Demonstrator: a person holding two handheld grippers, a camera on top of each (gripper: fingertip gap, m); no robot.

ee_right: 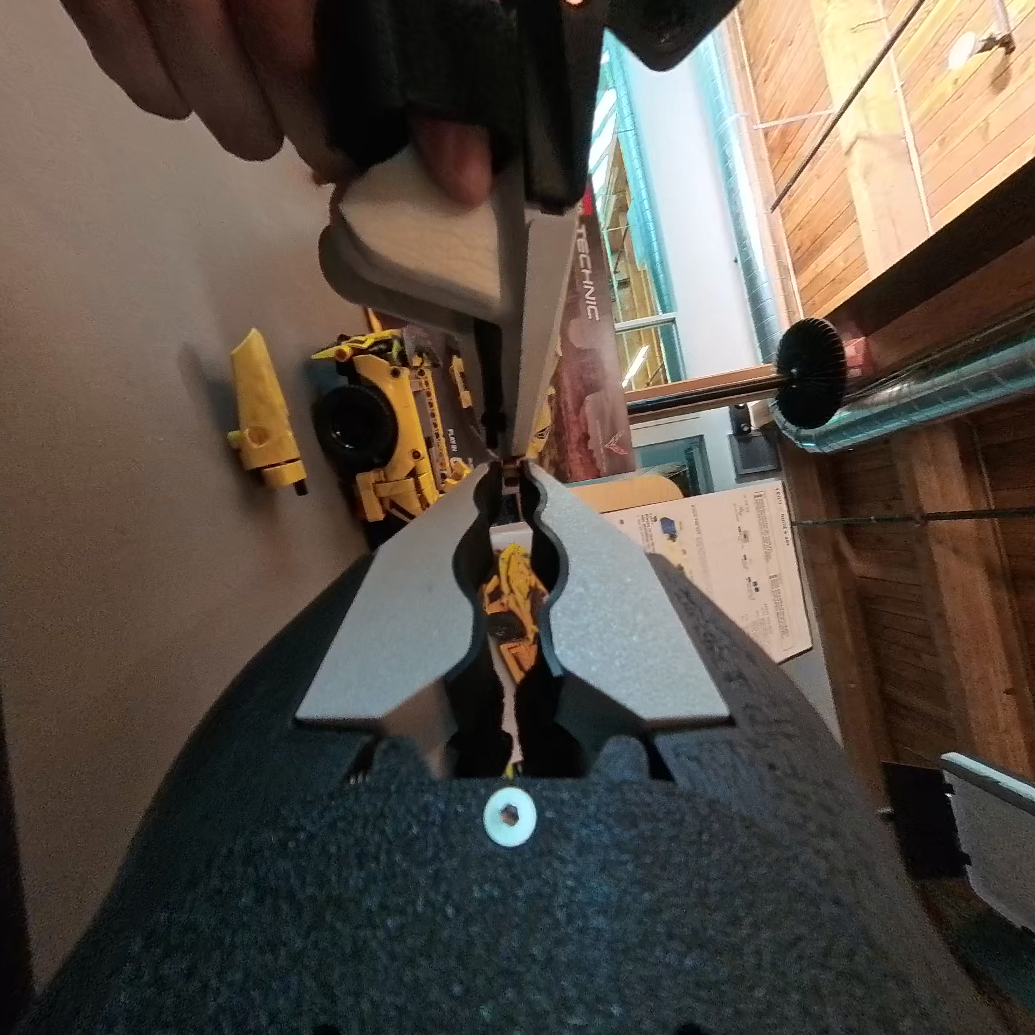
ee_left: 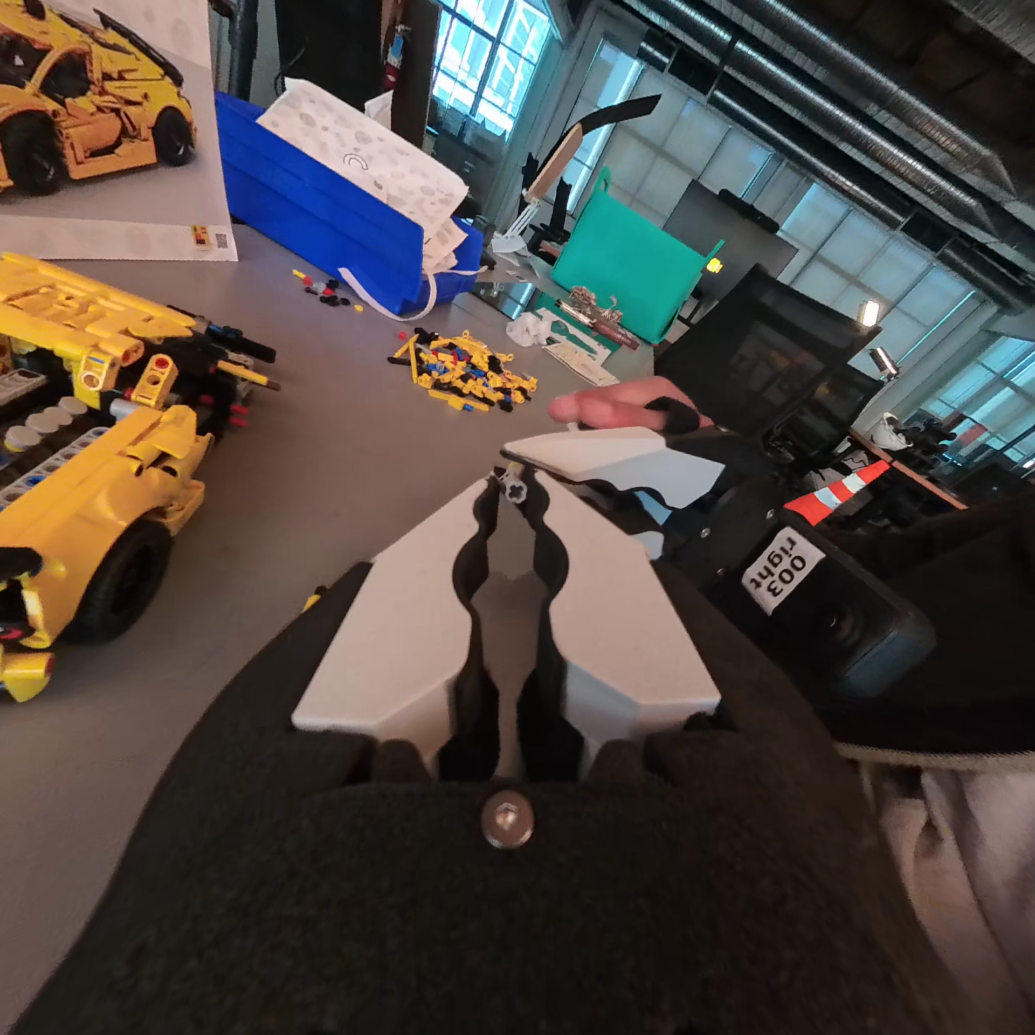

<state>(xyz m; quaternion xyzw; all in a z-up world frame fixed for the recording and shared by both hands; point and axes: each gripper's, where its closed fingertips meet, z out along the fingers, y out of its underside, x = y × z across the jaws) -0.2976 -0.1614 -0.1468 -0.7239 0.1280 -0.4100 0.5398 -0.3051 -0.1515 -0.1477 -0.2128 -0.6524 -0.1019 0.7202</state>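
Note:
My left gripper (ee_left: 512,486) is shut on a small grey connector (ee_left: 514,491) with a cross-shaped hole, held above the grey table (ee_left: 336,476). My right gripper (ee_left: 512,458) comes in from the right, tip to tip with the left. In the right wrist view my right gripper (ee_right: 508,469) is shut on a small piece (ee_right: 509,477) right at its tips. The left gripper (ee_right: 503,448) meets it from above. I cannot tell whether both hold the same piece. A hand (ee_left: 605,403) holds the right gripper.
A partly built yellow brick car (ee_left: 112,476) stands to the left, also in the right wrist view (ee_right: 369,425). A loose yellow panel (ee_right: 263,409) lies beside it. A pile of small parts (ee_left: 465,369), a blue bin (ee_left: 313,224), a green bag (ee_left: 621,274) and the set's box (ee_left: 101,140) lie beyond. Left and right tips are no more than a few centimetres apart.

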